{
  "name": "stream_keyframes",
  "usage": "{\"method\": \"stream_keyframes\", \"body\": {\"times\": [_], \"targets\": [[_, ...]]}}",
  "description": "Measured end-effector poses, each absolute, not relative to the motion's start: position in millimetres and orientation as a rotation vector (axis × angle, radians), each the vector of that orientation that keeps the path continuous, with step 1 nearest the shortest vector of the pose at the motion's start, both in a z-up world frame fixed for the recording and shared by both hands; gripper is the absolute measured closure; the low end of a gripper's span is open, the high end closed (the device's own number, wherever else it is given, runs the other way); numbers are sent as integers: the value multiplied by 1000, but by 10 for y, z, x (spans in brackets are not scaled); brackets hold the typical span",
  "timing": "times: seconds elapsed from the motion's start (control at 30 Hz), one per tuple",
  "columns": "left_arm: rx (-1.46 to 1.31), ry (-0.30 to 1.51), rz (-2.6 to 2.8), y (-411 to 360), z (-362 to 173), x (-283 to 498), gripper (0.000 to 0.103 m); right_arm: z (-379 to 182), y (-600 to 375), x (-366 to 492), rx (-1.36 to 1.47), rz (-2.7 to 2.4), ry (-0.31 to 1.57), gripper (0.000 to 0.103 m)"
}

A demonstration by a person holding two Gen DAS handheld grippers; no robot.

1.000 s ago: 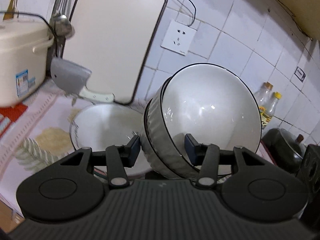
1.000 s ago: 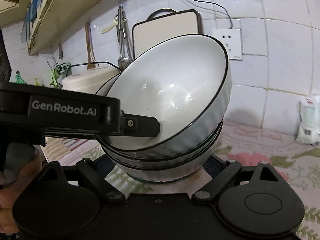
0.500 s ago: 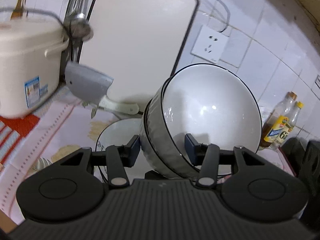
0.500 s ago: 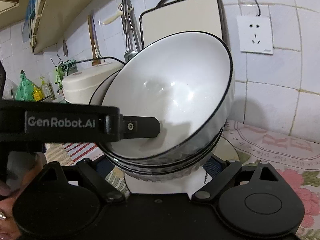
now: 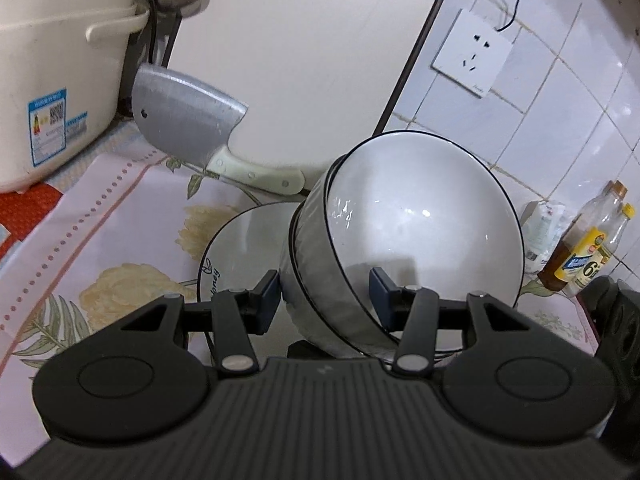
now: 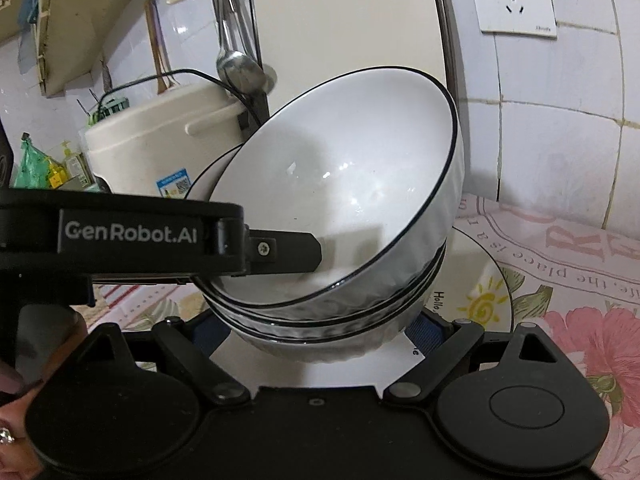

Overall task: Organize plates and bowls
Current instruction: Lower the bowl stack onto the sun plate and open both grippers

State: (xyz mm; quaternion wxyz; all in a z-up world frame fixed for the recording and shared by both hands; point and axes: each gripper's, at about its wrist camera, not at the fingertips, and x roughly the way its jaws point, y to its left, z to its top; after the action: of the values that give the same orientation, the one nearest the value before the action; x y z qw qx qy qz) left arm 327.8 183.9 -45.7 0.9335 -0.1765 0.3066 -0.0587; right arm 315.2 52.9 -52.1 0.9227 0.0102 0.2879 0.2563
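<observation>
A stack of white bowls [image 5: 420, 232] with black rims is held tilted just above a white plate [image 5: 248, 240] on the flowered cloth. My left gripper [image 5: 324, 296] is shut on the stack's rim, one finger inside the top bowl, one outside. In the right wrist view the bowl stack [image 6: 352, 216] fills the middle, and my right gripper [image 6: 316, 336] is shut around its base from below. The left gripper's finger [image 6: 280, 250] reaches into the top bowl. The plate [image 6: 484, 280] shows under the stack, printed with a yellow sun.
A cleaver [image 5: 188, 120] leans on a large cutting board [image 5: 304, 52] against the tiled wall. A cream rice cooker [image 5: 48, 68] stands at the left. Bottles [image 5: 588, 256] stand at the right beside a dark pot. A wall socket [image 5: 472, 52] is above.
Both grippers have carried the bowl stack forward toward the wall and lower over the plate. The cutting board, cleaver and plate appear closer. The grip has not changed.
</observation>
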Motion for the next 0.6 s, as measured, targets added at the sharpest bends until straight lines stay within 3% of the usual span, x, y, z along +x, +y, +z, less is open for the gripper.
{"method": "stream_keyframes", "body": {"times": [0.6], "targets": [[-356, 648, -143, 1843, -555, 3351, 56, -521, 512, 3231, 4, 504, 637, 8]]}}
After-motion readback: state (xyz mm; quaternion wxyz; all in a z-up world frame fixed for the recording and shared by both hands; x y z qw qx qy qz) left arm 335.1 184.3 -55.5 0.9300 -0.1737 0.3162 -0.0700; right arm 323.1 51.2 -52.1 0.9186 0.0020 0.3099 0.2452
